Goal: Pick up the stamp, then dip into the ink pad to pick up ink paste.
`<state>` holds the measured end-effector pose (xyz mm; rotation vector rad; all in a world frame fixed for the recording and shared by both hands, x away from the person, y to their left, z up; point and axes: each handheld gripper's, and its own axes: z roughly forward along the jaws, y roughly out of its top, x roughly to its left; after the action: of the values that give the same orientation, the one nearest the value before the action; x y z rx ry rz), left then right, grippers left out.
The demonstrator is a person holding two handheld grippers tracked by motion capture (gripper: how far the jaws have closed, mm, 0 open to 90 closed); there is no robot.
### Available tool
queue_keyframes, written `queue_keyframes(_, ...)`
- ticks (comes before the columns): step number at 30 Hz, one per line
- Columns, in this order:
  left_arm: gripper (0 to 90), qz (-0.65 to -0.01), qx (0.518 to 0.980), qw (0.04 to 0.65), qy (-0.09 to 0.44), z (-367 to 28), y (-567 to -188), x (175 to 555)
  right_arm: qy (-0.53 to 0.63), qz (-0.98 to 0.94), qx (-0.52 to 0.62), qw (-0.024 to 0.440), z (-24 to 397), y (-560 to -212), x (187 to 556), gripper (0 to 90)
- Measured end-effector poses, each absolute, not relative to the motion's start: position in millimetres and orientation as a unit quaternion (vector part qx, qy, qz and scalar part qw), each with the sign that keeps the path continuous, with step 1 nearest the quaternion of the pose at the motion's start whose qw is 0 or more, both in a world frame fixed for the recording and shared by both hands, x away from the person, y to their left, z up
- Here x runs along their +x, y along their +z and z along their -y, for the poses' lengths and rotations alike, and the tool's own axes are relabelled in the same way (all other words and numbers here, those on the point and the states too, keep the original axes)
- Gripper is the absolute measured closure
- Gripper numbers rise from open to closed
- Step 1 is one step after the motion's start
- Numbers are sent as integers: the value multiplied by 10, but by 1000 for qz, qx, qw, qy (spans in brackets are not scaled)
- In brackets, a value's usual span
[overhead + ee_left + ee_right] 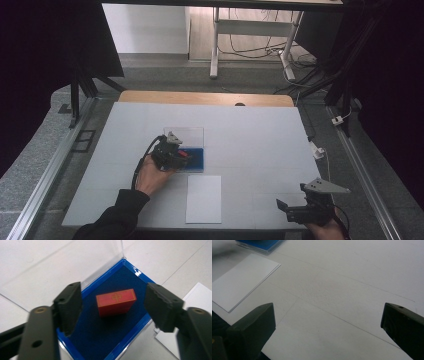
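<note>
Your left tool [113, 308] hangs over the blue tray [130, 338], jaws apart either side of the red block [116, 302] — nothing gripped yet. Your right tool [328, 332] waits with jaws apart above bare tabletop [352, 277] — pickup still ahead.

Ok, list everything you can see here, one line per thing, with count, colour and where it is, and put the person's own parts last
table: one, white top, centre of the high view.
blue-lined box: one, blue base with its clear lid open behind it, middle of the table.
red block: one, red with a gold mark, lying in the box.
sheet of paper: one, white, near edge of the table, in front of the box.
white desk: one, beyond the table, cables on the floor under it.
left claw: black, open, either side of the block without touching it.
right claw: black, open, over bare table at the near right.
</note>
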<state>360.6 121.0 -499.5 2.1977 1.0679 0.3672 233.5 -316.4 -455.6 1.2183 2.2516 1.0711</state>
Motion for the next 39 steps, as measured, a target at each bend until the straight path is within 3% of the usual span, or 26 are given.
queue_keyframes(6,462,-411,843,320,136,-1192,-5001,3615,380,-798,430,182,3162,-4557,2335,0)
queue_keyframes(8,571,-411,843,320,135,-1189,-4997,3611,380,-798,430,182,3160,-4557,2333,0)
queue_keyframes(39,577,-398,839,344,142,-1252,-4781,3582,377,-803,422,185,3145,-4555,2327,0)
